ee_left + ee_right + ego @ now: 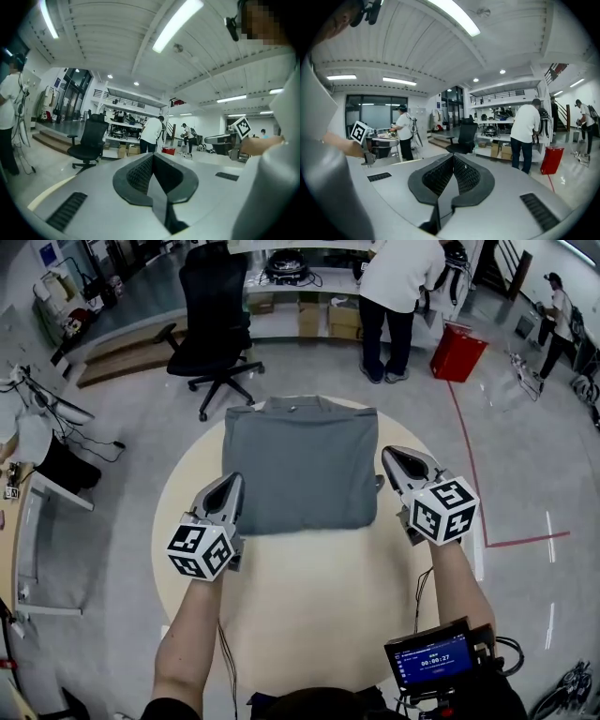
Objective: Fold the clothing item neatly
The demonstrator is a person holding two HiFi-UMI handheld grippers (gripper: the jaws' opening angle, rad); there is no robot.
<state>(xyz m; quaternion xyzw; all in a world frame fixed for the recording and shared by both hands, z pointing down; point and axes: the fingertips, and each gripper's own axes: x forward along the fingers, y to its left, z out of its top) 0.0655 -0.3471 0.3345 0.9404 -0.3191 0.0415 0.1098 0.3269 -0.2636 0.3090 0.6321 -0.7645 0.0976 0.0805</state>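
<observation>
We see the grey clothing item (300,465) lying on the far half of the round counter (309,606). It is already a flat rectangle with rather straight edges, and its collar is at the far side. We judge that the folding is nearly done or finished. At most one more fold, or a little smoothing of the near edge, may be left.

The left gripper (230,486) is at the near left corner of the item and the right gripper (398,457) is beside its right edge. In each gripper view the jaws are closed together with nothing between them, and no cloth is in them.

For writing, the marker cubes (202,549) carry only black and white squares. The small screen (431,659) at the near right shows digits like a timer, but they are too small to read surely. We find no brand on the item.
</observation>
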